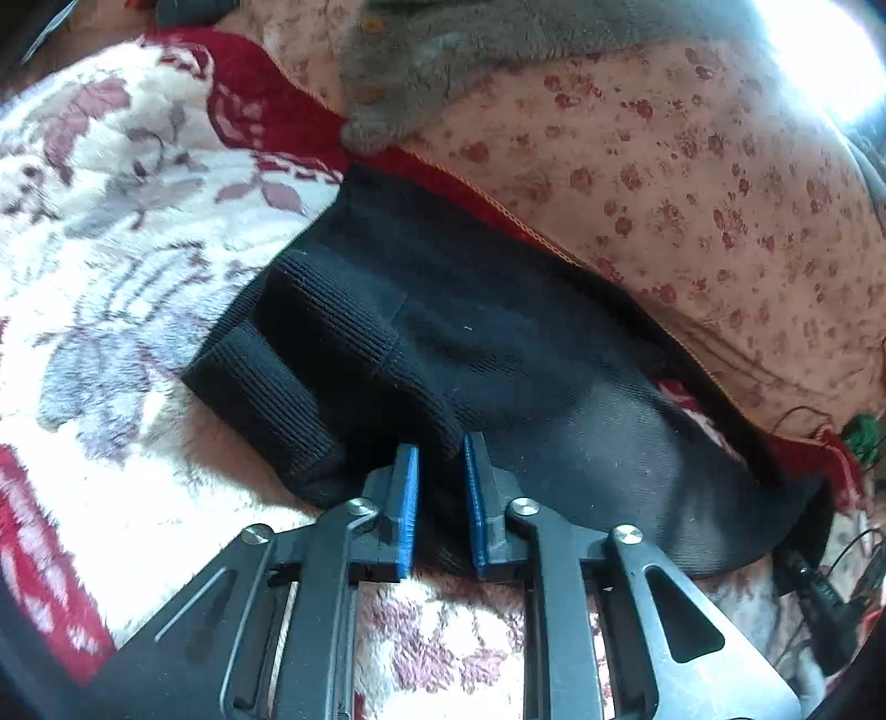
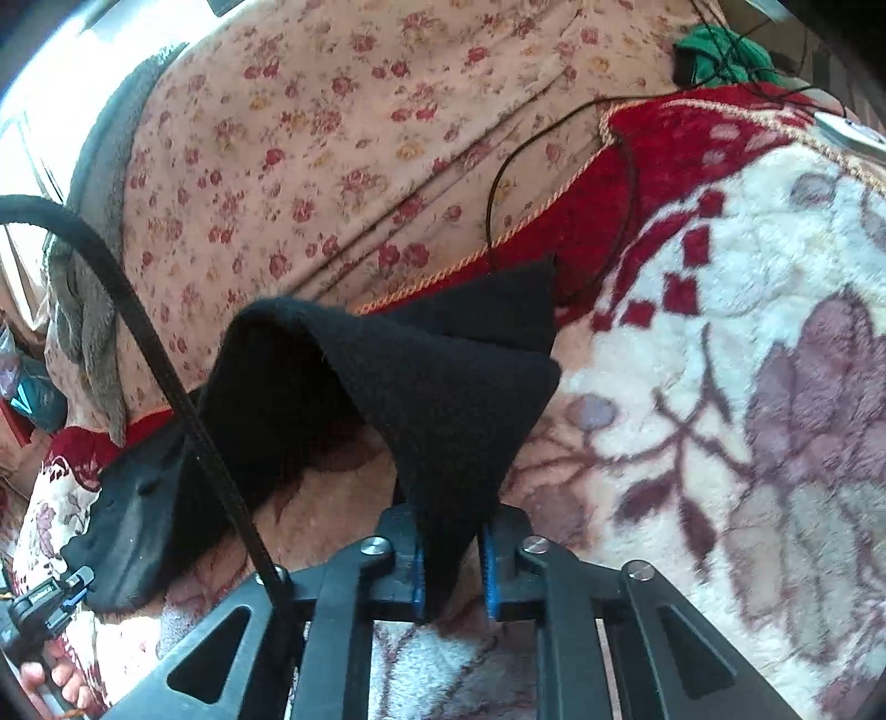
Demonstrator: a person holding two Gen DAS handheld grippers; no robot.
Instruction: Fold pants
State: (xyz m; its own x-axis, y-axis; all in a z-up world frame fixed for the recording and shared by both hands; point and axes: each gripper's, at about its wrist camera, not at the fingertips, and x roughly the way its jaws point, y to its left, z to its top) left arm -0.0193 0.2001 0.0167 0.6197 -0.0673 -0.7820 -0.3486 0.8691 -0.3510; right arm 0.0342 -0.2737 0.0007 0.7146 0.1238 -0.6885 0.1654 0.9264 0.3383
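Black pants [image 1: 498, 365] lie on a fluffy white and red floral blanket [image 1: 111, 221], their ribbed cuffs [image 1: 288, 354] towards the left. My left gripper [image 1: 441, 443] is shut on the pants' near edge, with black fabric pinched between its blue pads [image 1: 407, 498]. My right gripper [image 2: 451, 531] is shut on another part of the black pants [image 2: 443, 399] and holds it lifted off the blanket [image 2: 720, 387], so the cloth hangs in a peak. The left gripper shows small at the lower left of the right wrist view [image 2: 50, 598].
A pink floral quilt [image 1: 692, 194] bulges behind the pants, with a grey fleece [image 1: 421, 55] on it. Thin black cables [image 2: 554, 138] and a green item [image 2: 720, 50] lie at the back right. A black strap [image 2: 155, 360] crosses the right wrist view.
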